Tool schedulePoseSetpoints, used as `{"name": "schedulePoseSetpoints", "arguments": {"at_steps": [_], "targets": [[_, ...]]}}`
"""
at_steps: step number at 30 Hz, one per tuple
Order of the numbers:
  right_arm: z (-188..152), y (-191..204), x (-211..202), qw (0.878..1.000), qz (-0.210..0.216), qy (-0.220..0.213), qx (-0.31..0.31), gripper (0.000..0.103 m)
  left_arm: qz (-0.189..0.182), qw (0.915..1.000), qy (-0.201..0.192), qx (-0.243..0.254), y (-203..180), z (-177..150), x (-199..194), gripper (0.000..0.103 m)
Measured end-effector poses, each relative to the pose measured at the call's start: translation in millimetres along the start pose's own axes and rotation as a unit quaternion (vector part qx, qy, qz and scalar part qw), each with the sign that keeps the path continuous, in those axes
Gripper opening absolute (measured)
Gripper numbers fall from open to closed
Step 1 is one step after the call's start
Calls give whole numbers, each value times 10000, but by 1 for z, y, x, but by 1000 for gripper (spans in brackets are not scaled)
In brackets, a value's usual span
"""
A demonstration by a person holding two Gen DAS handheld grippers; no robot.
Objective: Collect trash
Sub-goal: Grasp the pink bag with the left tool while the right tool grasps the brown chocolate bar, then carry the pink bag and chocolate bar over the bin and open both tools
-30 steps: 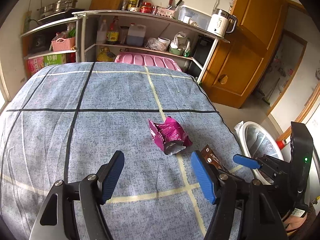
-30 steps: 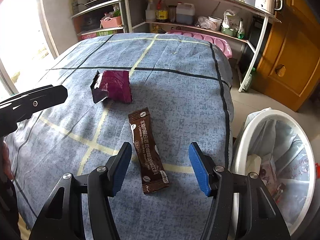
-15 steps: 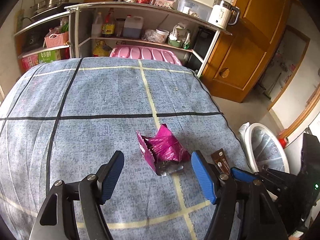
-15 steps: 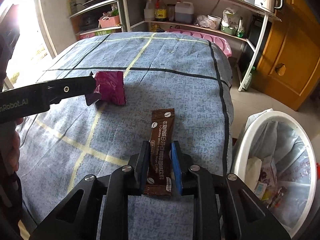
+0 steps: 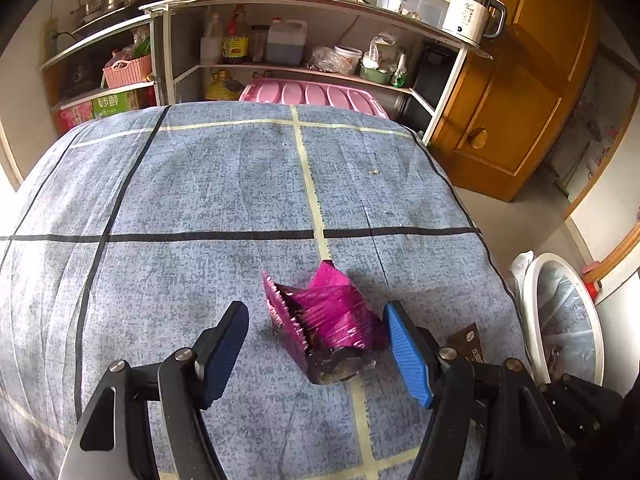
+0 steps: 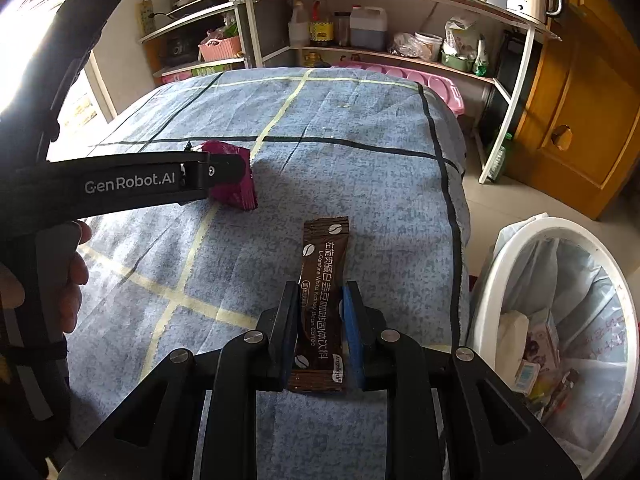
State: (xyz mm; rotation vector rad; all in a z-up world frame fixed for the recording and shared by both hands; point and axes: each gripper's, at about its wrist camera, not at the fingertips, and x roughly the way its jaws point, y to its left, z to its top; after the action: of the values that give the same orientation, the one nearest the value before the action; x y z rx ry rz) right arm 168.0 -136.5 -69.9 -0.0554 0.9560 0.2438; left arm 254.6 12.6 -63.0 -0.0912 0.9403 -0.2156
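Left wrist view: magenta wrapper (image 5: 324,320) lies between the wide-apart left gripper (image 5: 316,344) fingers; right gripper (image 6: 320,332) pinches the coffee sachet (image 6: 322,304), its lower end hidden.

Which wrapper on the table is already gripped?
The brown coffee sachet: the right gripper's jaws pinch it. The magenta wrapper merely lies between the left gripper's open jaws.
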Motion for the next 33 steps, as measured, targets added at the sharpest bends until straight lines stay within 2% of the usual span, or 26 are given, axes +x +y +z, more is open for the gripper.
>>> {"name": "schedulePoseSetpoints", "arguments": {"at_steps": [3,8,12,24,33], "targets": [[0,-2,0,10000,38,-8,32,23,49,10000,70,47,-2,-2,2,58],[0,-4,-1,9999,91,-29,85,23,86,10000,-7,42,-2,-2,1,57],[-1,-3,-1,9999,100,-50,108,23,127,9998,-66,127,-2,-3,-3,52],[-5,-7,-6,9995,170,-151,206,23,-31,9995,-262,193,-5,-10,-25,51],[-8,-15,-31,9983,92,-445,362,23,-196,9975,-500,458,-22,-22,-55,51]]}}
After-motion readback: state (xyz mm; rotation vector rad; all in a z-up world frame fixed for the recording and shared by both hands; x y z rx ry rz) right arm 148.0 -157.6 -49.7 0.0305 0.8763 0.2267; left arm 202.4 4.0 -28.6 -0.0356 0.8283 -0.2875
